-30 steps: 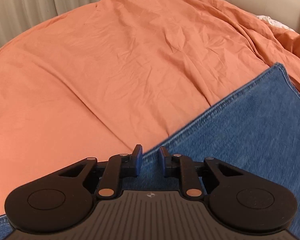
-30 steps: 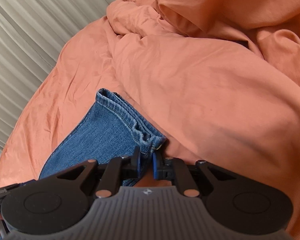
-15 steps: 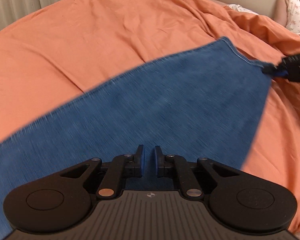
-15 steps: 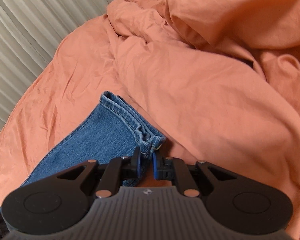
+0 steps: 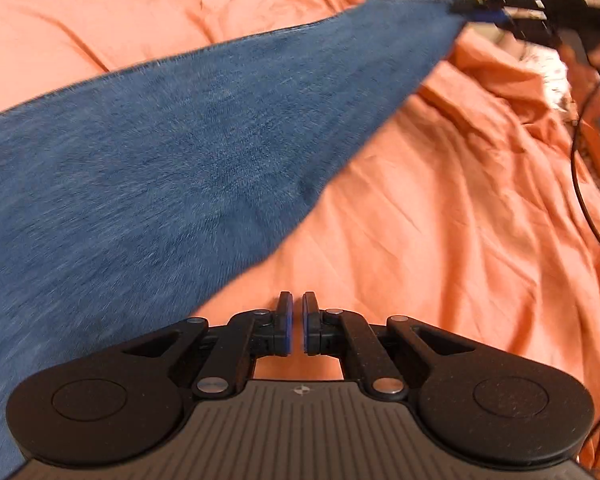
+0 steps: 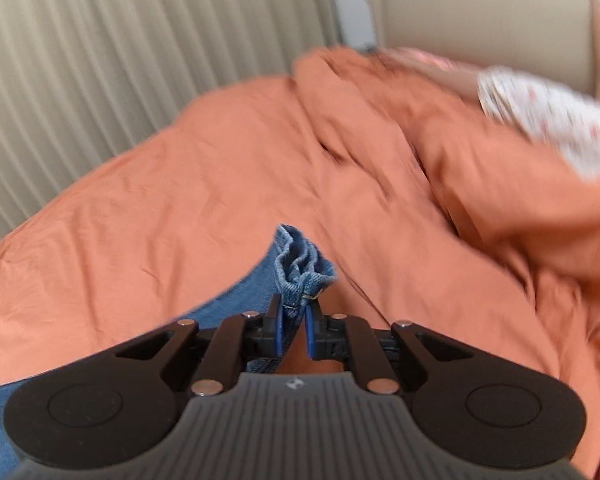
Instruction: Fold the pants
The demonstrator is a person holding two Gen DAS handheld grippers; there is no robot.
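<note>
While right fingers (image 6: pixel 293 322) pinch denim pants (image 6: pixel 300 266) hem, left fingers (image 5: pixel 297 322) closed empty; rumpled orange sheet (image 5: pixel 440 220)

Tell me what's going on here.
A person with a gripper in each hand is folding jeans on a bed with an orange duvet. The right gripper has its jaws shut on the bunched hem of a leg and holds that end off the duvet, so the denim hangs stretched in the air. The left gripper has just been closing its jaws; they are shut with nothing between them, above bare duvet beside the denim.
</note>
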